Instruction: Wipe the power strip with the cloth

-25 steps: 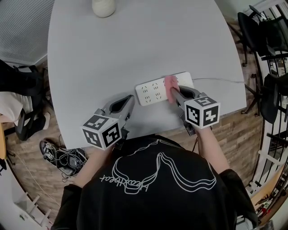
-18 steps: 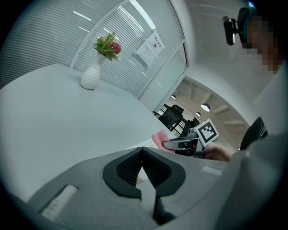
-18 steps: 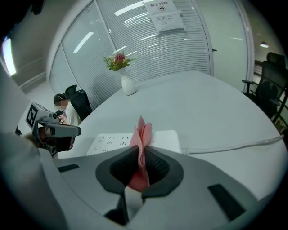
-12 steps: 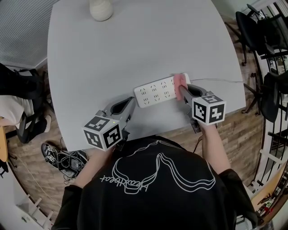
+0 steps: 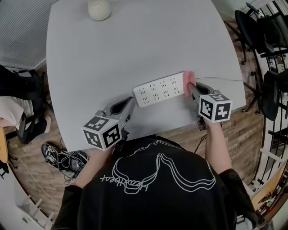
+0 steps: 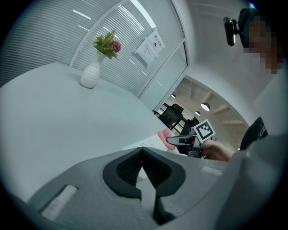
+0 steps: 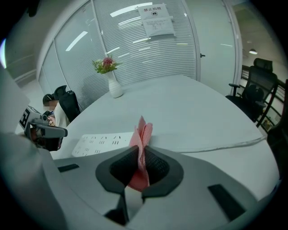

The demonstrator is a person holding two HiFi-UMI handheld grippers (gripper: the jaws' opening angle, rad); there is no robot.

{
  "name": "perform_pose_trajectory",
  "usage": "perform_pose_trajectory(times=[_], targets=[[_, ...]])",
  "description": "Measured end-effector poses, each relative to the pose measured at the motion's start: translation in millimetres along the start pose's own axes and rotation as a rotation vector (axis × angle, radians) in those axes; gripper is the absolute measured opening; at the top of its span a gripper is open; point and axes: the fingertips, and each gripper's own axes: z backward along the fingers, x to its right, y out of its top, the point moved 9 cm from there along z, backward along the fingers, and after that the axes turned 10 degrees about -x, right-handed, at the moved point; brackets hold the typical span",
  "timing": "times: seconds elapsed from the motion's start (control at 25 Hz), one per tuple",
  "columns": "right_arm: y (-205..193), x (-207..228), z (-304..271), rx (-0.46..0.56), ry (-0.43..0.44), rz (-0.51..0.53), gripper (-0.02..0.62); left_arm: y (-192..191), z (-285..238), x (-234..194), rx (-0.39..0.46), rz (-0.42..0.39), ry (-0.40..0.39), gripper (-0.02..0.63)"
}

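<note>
A white power strip lies on the grey table, near its front edge; it also shows as a flat white bar in the right gripper view. My right gripper is shut on a folded pink cloth, which rests at the strip's right end, where the cable leaves. The cloth sticks up between the jaws in the right gripper view. My left gripper is shut and holds nothing, just left of and below the strip.
A white vase with flowers stands at the table's far side. Black office chairs stand on the wooden floor to the right. Shoes and cables lie on the floor at the left.
My right gripper has slid the pink cloth rightward along the power strip, from near its middle to its right end. The left gripper has stayed put.
</note>
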Motion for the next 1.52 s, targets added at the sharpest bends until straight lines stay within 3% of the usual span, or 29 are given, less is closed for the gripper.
perform_pose_trajectory(times=[0.36,0.72,1.08,1.52], targets=[[7,-8,9,0.022,-0.026,0.03,0.038,-2,6,-2,0.005,0.01,0.0,0.014],[23,-60,16,0.077,0.081,0.131,0.038,-9,18,-9,0.03,0.025,0.017,0.014],[28,-125,-8,0.073,0.248,0.201,0.038,-18,30,-18,0.033,0.049,0.033,0.014],[15,-169,-41,0.0,0.333,0.247,0.038,-27,44,-26,0.032,0.066,0.055,0.014]])
